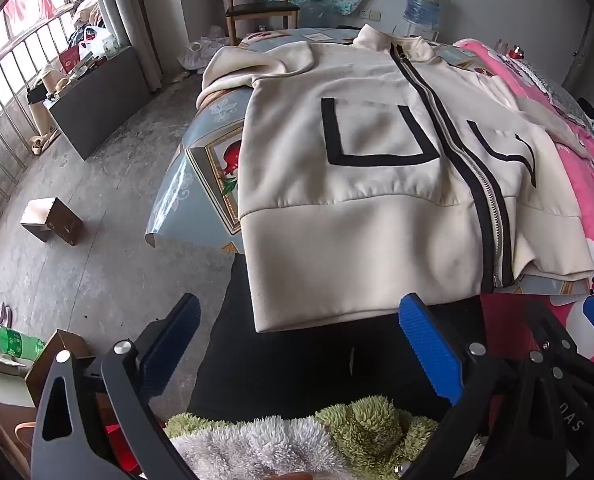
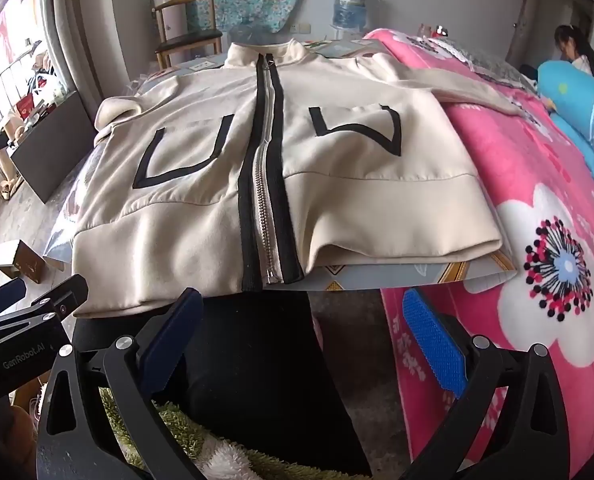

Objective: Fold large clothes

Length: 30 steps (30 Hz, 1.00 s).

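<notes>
Cream zip-up jacket (image 1: 377,168) spread flat, front up, on a patterned tabletop (image 1: 201,168), hem hanging over the near edge. Black-trimmed zipper (image 1: 463,160) closed, black-outlined pockets either side. Left gripper (image 1: 301,340) low in the foreground, blue pads (image 1: 429,344) spread wide, holding nothing, short of the hem. Pink floral blanket (image 1: 593,184) at right; wooden chair (image 1: 257,4) and water jug (image 1: 423,0) behind.

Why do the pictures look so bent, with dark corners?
Left wrist view: wide lens bows the window bars, corners go black, window glare washes out. Right wrist view: the jacket stays sharp, edges curve, the bedspread bulges.
</notes>
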Available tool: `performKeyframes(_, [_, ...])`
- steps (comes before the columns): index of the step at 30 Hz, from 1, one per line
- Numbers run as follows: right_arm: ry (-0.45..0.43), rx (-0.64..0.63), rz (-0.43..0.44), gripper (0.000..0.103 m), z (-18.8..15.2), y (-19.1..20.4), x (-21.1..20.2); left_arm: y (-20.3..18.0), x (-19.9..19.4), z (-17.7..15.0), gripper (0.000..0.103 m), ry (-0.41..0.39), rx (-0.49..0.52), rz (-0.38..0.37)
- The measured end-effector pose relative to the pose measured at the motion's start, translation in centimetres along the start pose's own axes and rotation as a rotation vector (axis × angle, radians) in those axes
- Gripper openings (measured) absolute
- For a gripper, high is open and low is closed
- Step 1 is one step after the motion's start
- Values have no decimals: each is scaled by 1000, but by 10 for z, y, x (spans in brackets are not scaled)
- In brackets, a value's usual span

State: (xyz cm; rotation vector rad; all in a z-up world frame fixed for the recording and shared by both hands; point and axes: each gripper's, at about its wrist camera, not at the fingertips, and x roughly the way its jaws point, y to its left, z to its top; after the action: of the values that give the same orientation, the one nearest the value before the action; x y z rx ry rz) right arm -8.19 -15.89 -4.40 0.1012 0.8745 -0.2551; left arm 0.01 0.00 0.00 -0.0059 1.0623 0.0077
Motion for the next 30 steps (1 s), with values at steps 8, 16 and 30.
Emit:
performKeyframes(8, [-7, -4, -1, 97, 2, 1, -3, 0, -1, 5, 98, -6, -6, -3])
performKeyframes(16, [-5, -6, -4, 97, 3, 4, -4, -1, -1, 2, 98, -8, -10, -7])
performKeyframes(30, [-5, -6, -1, 97, 2, 4, -4, 1, 0, 0, 98, -9, -12, -13])
